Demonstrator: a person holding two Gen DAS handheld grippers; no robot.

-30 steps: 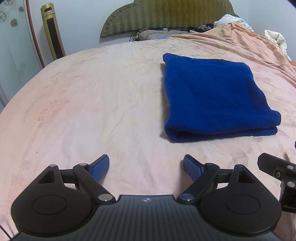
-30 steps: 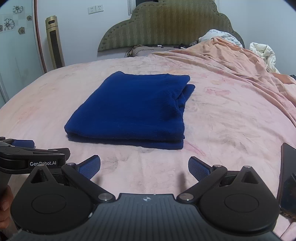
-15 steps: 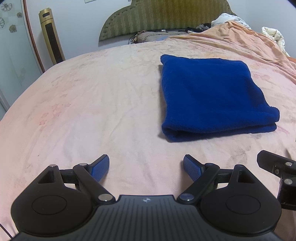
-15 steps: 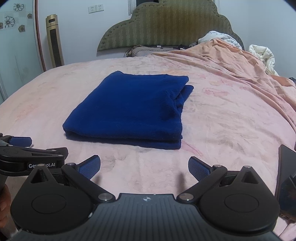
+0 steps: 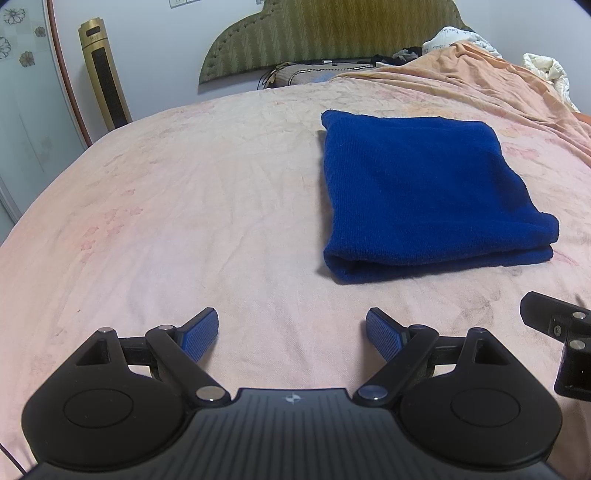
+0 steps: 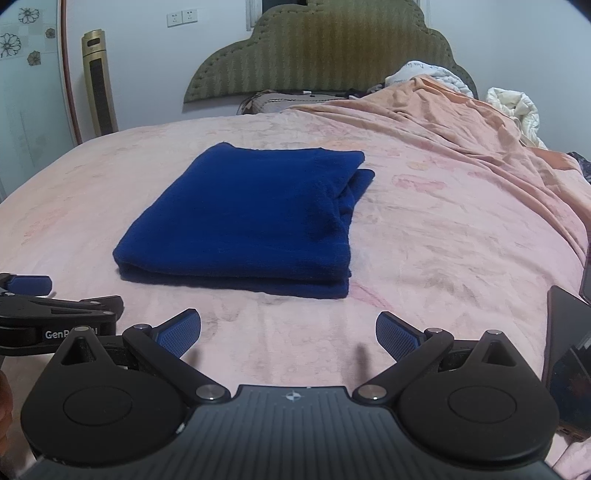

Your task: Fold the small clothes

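The folded cloth [image 6: 251,218] was deep blue and plain, lying on a pale pink bedsheet [image 5: 184,206] with a faint floral print. The headboard [image 6: 321,62] was olive green with a zigzag weave, the tower fan [image 6: 98,81] gold, and the finger pads [image 5: 201,334] blue and dimpled on black grippers.

Both grippers' fingers [image 5: 201,334] [image 6: 397,336] apart, empty

A folded dark-blue knit garment [image 5: 424,192] lies flat on a wrinkled pale-pink bedsheet [image 5: 184,206], right of centre and well ahead of the left gripper [image 5: 291,334], whose blue-padded fingers [image 5: 201,334] stand wide apart over bare sheet with nothing between them. At the right edge a black part of the right gripper [image 5: 554,325] shows, while a green padded headboard [image 5: 325,33] and a tall gold tower fan [image 5: 105,74] stand beyond the bed
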